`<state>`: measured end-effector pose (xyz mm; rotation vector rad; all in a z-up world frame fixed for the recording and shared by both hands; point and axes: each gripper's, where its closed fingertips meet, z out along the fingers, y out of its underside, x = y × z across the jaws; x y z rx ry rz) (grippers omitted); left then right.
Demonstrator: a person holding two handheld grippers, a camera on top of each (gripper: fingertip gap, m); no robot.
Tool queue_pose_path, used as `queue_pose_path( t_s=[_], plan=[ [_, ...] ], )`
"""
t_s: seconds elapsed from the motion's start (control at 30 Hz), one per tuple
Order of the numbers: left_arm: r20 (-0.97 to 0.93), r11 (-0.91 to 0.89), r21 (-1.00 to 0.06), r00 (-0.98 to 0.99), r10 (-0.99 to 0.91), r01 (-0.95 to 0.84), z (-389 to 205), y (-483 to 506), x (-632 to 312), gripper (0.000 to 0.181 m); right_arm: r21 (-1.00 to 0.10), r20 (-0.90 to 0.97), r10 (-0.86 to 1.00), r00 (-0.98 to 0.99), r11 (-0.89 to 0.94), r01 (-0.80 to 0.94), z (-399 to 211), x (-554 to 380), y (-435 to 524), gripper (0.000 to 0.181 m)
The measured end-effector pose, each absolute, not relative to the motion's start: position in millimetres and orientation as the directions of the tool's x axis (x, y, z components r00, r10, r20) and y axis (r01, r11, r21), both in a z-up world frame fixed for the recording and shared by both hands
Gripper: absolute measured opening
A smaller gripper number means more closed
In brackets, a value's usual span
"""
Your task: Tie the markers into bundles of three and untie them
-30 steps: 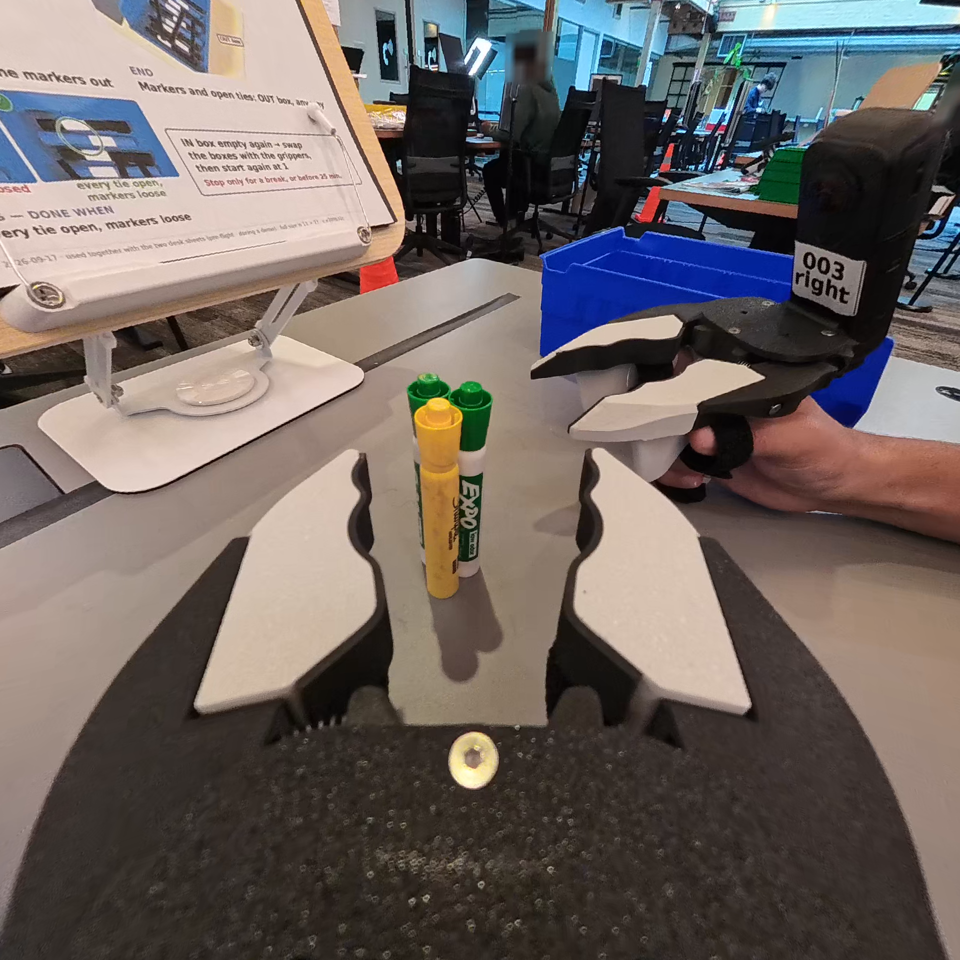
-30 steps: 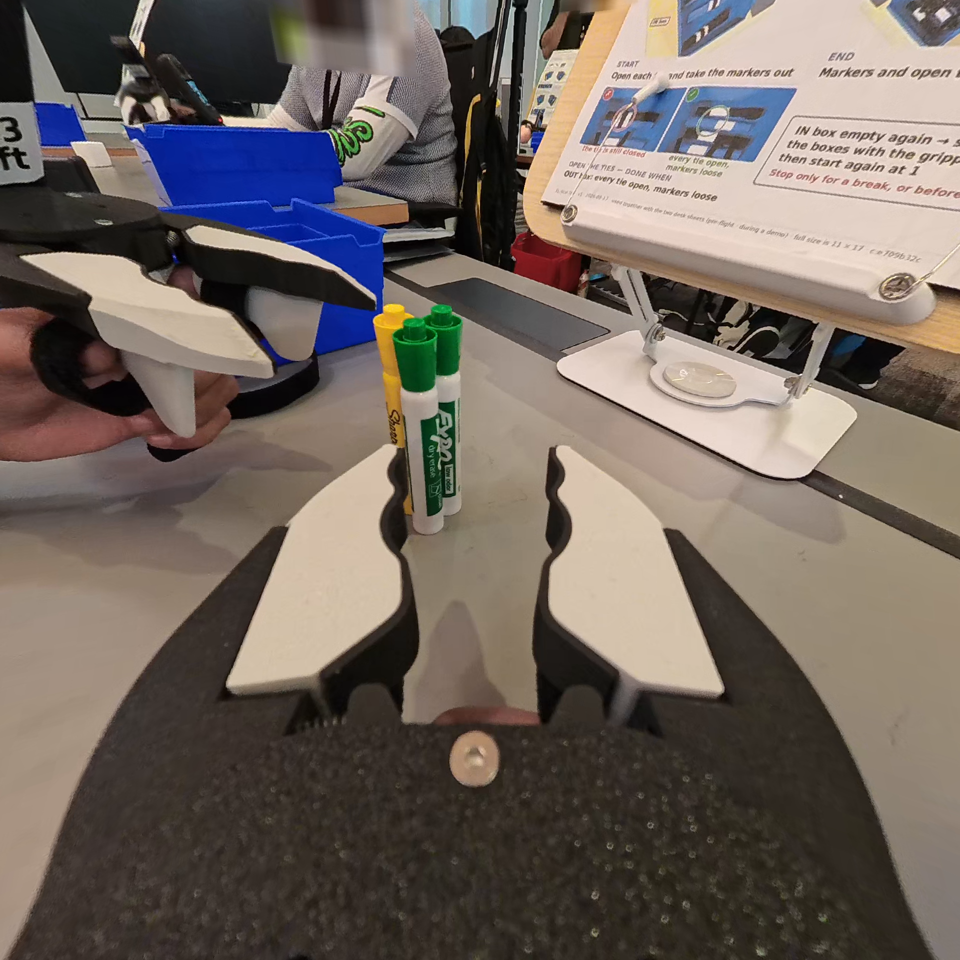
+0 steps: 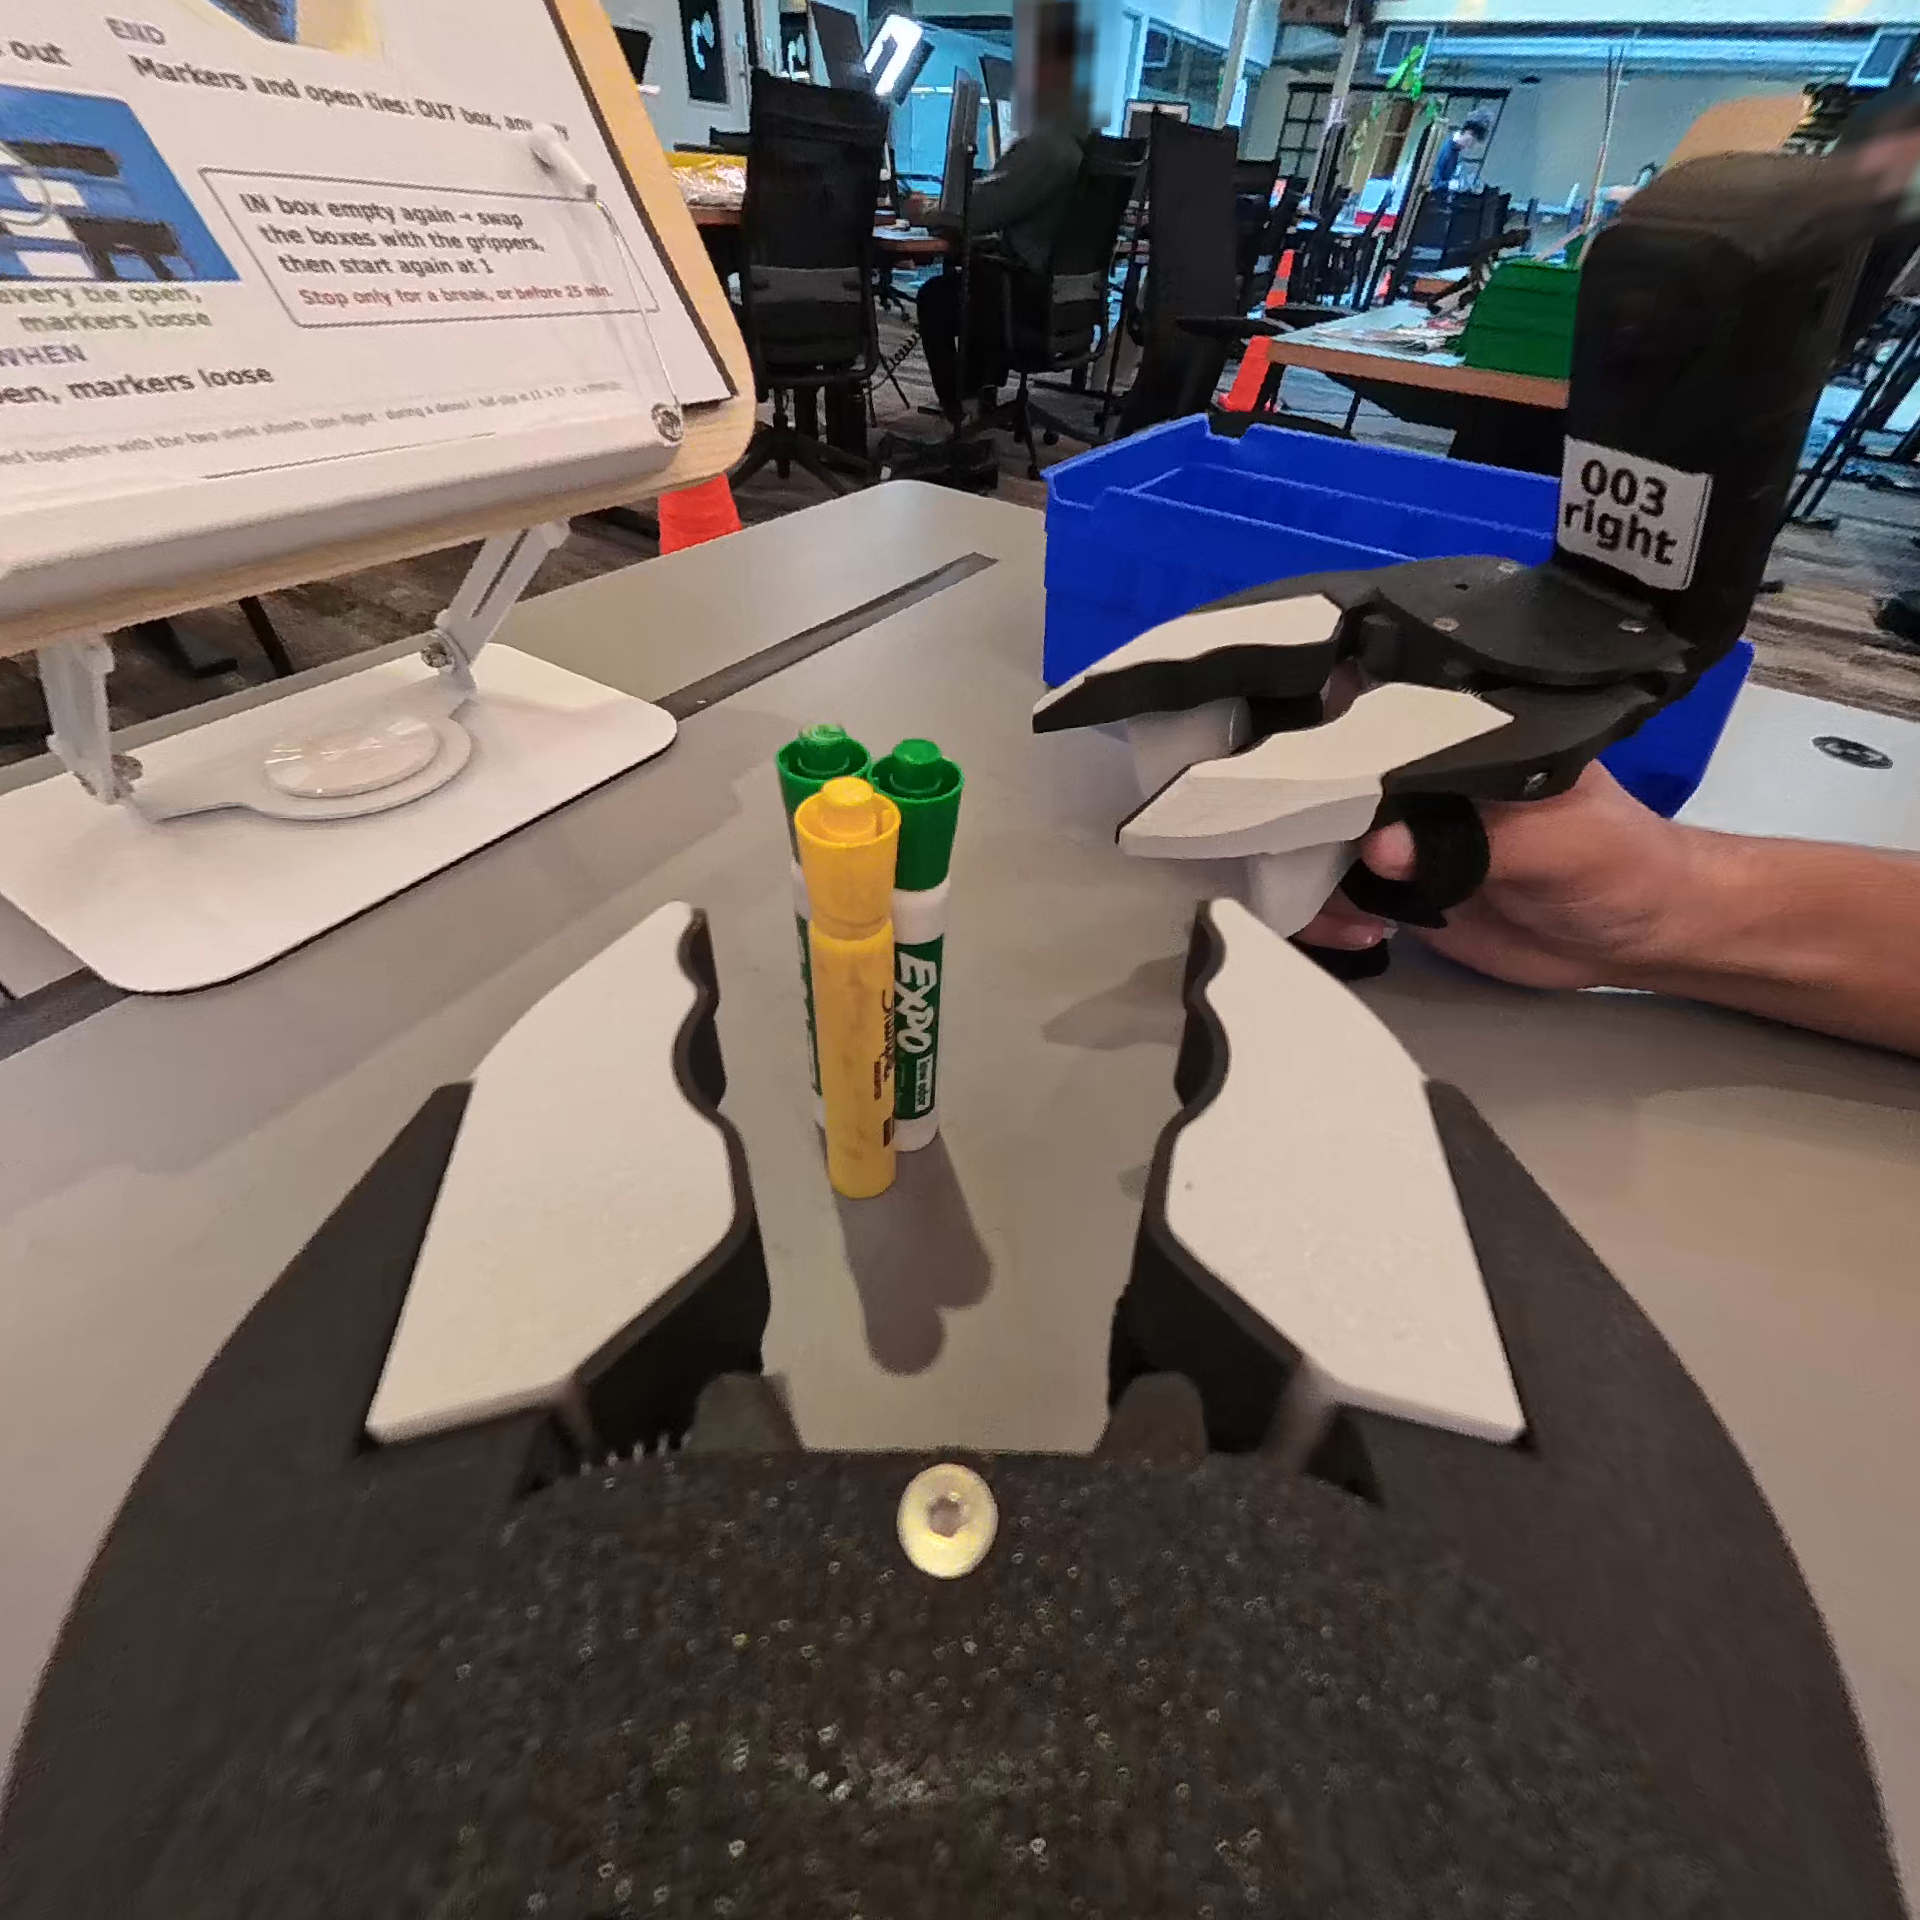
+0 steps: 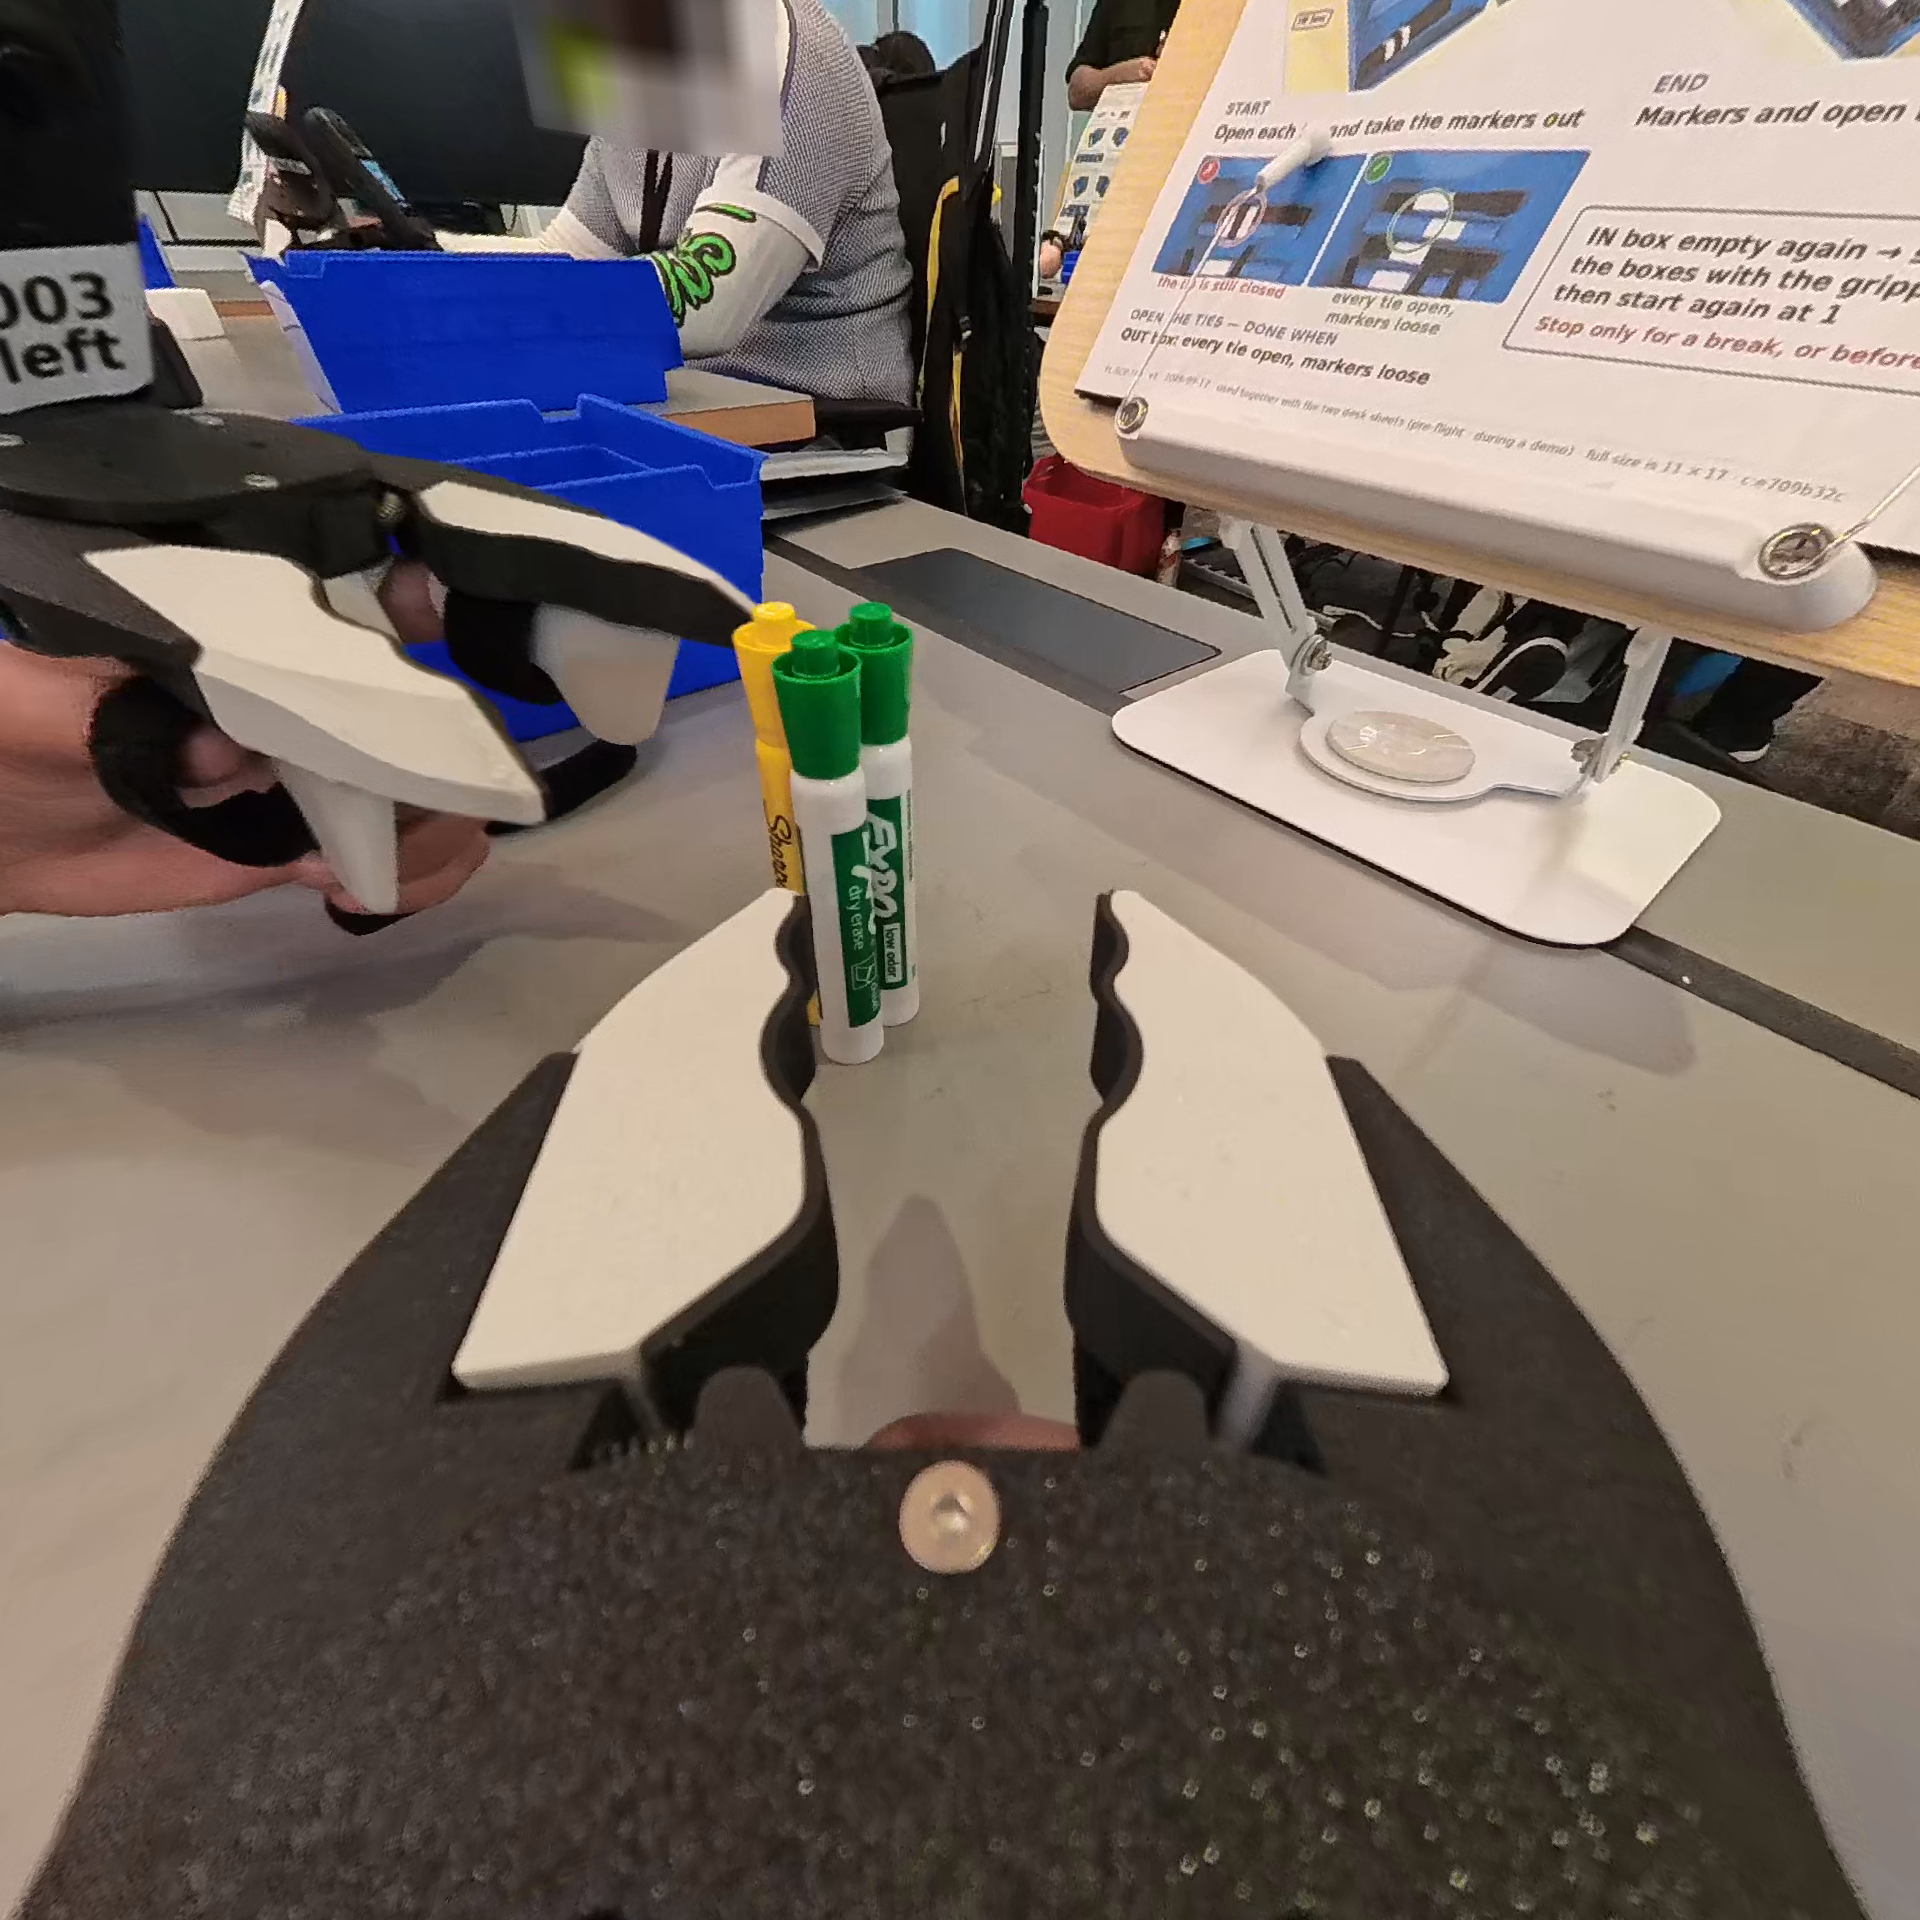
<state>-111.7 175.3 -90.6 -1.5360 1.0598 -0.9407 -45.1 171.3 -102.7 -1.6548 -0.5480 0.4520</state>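
Both the left hand-held gripper (image 3: 951, 997) and the right hand-held gripper (image 4: 940, 977) are spread, holding nothing. Between them three markers (image 3: 868, 966), one yellow and two green, stand upright together on the grey surface (image 3: 1558, 1195). No tie shows, so bundling seems not yet done.

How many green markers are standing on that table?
2. Both green markers stand upright, side by side, touching the yellow marker, on the grey table. None seems hidden.
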Motion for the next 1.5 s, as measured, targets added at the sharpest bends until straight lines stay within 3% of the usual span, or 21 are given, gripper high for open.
queue_pose_path(
  t_s=[0.23, 0.47, 0.7, 1.1, 1.5],
  plan=[
    [-0.073, 0.004, -0.971, 0.281, -0.957, -0.24, -93.1, 186.7, -95.3, 0.102, -0.991, 0.003, 0.585, 0.811, -0.109, 0.082, -98.9, -42.6, 171.0, 0.051],
    [-0.033, -0.041, -0.94, 0.208, -0.978, -0.34, -109.0, 192.4, -77.6, 0.098, -0.993, -0.015, 0.579, 0.815, -0.104, 0.055, -93.6, -37.6, 170.9, 0.051],
    [0.011, -0.08, -0.903, 0.162, -0.987, -0.422, -128.0, 194.1, -68.4, 0.118, -0.993, -0.03, 0.582, 0.813, -0.108, 0.04, -92.2, -36.7, 170.7, 0.051],
    [-0.034, 0.006, -0.914, 0.062, -0.997, -0.405, -123.8, 188.2, -44.7, 0.125, -0.993, -0.053, 0.576, 0.816, -0.117, 0.018, -92.3, -32.0, 172.9, 0.05],
    [-0.017, -0.015, -0.957, 0.107, -0.994, -0.29, -108.4, 201.2, -32.3, 0.125, -0.991, -0.088, 0.578, 0.811, -0.131, -0.014, -91.6, -30.1, 173.6, 0.049]
  ],
)
